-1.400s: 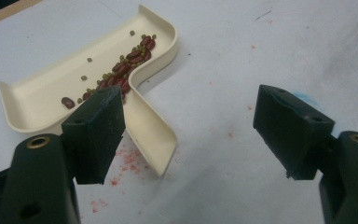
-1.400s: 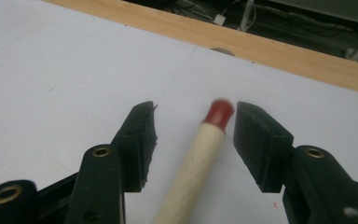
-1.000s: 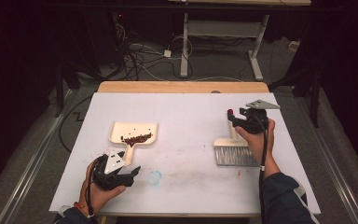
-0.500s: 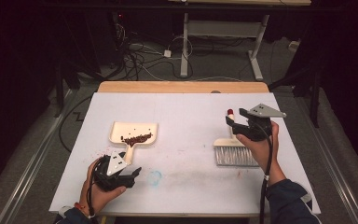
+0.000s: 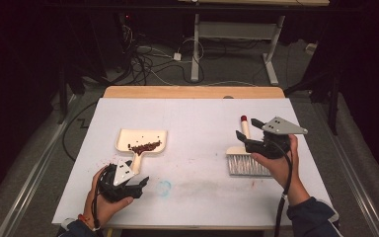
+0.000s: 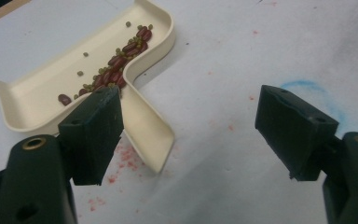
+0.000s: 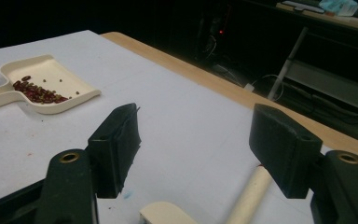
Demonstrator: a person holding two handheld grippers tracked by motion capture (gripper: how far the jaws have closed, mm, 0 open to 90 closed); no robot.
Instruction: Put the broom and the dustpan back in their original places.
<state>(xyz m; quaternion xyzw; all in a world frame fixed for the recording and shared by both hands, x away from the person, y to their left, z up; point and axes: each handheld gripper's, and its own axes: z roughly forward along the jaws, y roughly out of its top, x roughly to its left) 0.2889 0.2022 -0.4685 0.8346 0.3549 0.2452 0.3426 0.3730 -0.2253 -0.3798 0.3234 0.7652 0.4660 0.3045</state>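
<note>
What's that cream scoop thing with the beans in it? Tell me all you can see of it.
The dustpan is cream, looks like smooth plastic, with a shallow flat tray, a raised rim on three sides and a short flat handle. It lies flat on the white table, handle toward the person. Red beans and a few small green ones are heaped where tray meets handle. The left gripper sits open near the handle, not gripping it.

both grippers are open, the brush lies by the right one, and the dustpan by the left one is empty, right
Not quite: the dustpan is not empty. The left gripper view shows a heap of red and small green beans in it. The rest holds: the left gripper and right gripper are open, and the brush lies by the right one.
</note>
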